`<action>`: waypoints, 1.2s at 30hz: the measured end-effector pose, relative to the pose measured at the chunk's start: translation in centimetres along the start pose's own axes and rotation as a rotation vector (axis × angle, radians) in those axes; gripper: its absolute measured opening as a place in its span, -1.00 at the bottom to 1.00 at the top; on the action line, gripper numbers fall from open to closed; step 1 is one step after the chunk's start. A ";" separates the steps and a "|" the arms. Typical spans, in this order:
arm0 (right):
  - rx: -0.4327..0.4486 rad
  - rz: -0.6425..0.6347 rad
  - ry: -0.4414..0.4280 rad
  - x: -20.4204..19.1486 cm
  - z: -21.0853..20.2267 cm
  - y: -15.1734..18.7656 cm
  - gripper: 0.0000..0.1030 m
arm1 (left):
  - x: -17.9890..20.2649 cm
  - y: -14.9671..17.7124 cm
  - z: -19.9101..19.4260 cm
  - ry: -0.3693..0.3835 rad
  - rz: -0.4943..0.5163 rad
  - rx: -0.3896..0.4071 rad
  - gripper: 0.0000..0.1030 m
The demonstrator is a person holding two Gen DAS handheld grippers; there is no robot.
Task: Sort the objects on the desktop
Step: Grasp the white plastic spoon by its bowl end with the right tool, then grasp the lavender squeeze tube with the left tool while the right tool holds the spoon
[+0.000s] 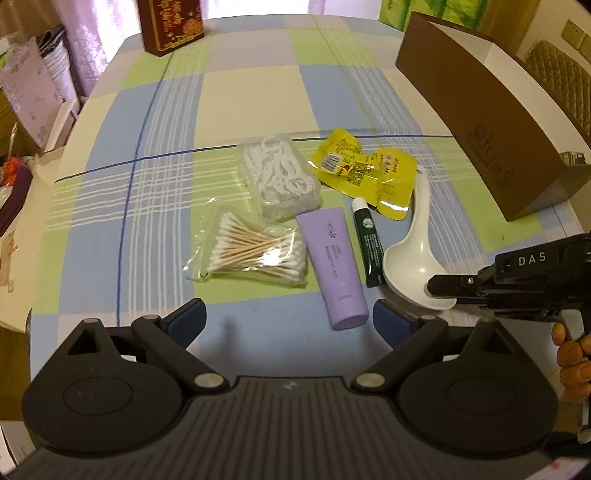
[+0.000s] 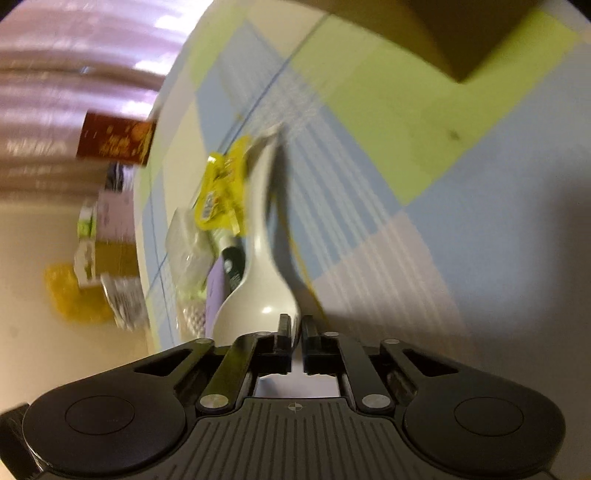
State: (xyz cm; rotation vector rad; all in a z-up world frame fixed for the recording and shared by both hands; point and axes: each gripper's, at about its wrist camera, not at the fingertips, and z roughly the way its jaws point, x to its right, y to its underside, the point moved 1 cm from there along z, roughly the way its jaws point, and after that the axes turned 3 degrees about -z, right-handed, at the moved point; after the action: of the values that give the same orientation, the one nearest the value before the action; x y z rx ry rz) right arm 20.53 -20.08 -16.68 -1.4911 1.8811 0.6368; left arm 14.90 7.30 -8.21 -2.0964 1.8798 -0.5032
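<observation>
On the checked tablecloth lie a bag of cotton swabs [image 1: 255, 251], a clear box of floss picks [image 1: 279, 177], a purple tube [image 1: 334, 262], a dark green tube [image 1: 367, 243], yellow snack packets [image 1: 364, 168] and a white ladle [image 1: 413, 254]. My left gripper [image 1: 290, 321] is open and empty, just in front of the purple tube's cap. My right gripper [image 2: 297, 332] is shut on the bowl rim of the white ladle [image 2: 258, 280]; it shows from the side in the left wrist view [image 1: 443, 286]. The right wrist view is blurred.
A long brown box [image 1: 480, 122] stands at the right of the table. A dark red box [image 1: 171, 22] stands at the far edge. Cartons and clutter [image 1: 26, 110] sit off the table's left side.
</observation>
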 end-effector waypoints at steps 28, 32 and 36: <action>0.064 0.075 -0.027 2.6 -5.2 -0.2 -1.00 | 3.5 -0.4 4.9 0.059 0.108 -0.040 -0.33; 0.052 0.071 -0.030 3.2 -5.6 -0.1 -1.00 | 3.4 0.3 4.5 0.044 0.111 -0.030 -0.50; 0.046 0.068 -0.034 3.6 -6.0 0.0 -1.00 | 2.7 2.1 3.4 0.053 0.108 -0.052 -0.53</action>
State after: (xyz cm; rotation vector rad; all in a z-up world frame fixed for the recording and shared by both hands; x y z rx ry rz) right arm 18.91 -26.78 -15.28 -1.3838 1.9142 0.6420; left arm 14.75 4.25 -12.00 -2.0188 2.0438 -0.4952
